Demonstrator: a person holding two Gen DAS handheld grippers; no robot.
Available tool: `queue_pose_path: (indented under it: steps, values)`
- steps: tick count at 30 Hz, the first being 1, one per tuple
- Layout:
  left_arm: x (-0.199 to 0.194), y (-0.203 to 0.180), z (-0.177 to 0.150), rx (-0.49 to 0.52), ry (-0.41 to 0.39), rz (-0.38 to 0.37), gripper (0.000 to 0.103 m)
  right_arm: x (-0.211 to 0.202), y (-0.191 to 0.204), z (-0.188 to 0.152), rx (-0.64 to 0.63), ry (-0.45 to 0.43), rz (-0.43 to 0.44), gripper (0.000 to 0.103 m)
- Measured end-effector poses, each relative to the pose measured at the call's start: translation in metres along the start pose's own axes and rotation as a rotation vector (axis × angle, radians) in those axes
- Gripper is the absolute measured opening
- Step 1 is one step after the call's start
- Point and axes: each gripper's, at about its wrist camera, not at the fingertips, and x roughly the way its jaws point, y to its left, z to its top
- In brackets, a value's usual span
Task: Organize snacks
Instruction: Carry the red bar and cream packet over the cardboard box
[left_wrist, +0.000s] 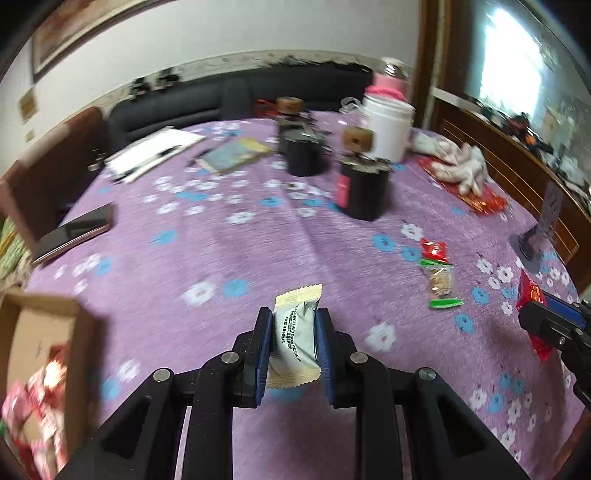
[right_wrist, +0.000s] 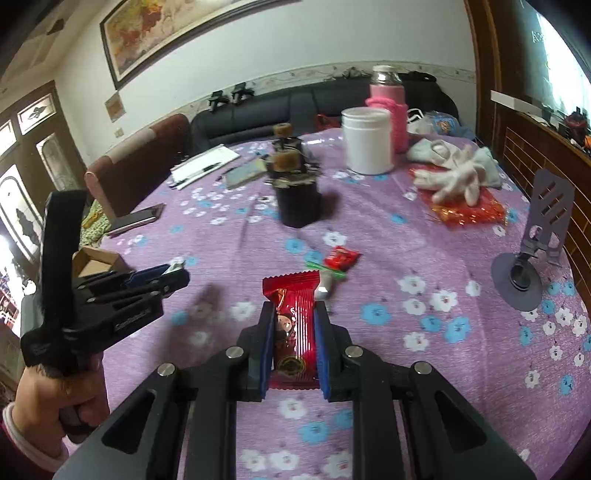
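Over floral purple tablecloth (left_wrist: 221, 240), black sofa (left_wrist: 207, 99) behind

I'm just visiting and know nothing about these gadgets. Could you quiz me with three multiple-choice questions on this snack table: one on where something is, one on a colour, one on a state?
1. Where is the cardboard box?
A. at the table's left edge
B. beside the white jar
C. on the sofa

2. What colour is the snack in the right gripper?
A. green
B. red
C. cream

3. How do the left gripper fingers stand?
A. wide open
B. shut on nothing
C. shut on a cream packet

Answers:
1. A, the left wrist view shows it there.
2. B, a red wrapper.
3. C, both pads press the cream packet.
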Motion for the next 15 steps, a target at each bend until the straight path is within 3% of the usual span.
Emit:
queue_pose_path:
  steps: [9,15]
  values:
    - [-0.059,0.037,-0.031,-0.071,-0.063,0.102,0.024,-0.015,0.050,-0.007,-0.056,-0.015,0.067,0.019]
    - [-0.096,0.066,-0.054,-0.138,-0.091,0.129,0.024,-0.018,0.088,-0.011,-0.104,-0.007,0.109,0.019]
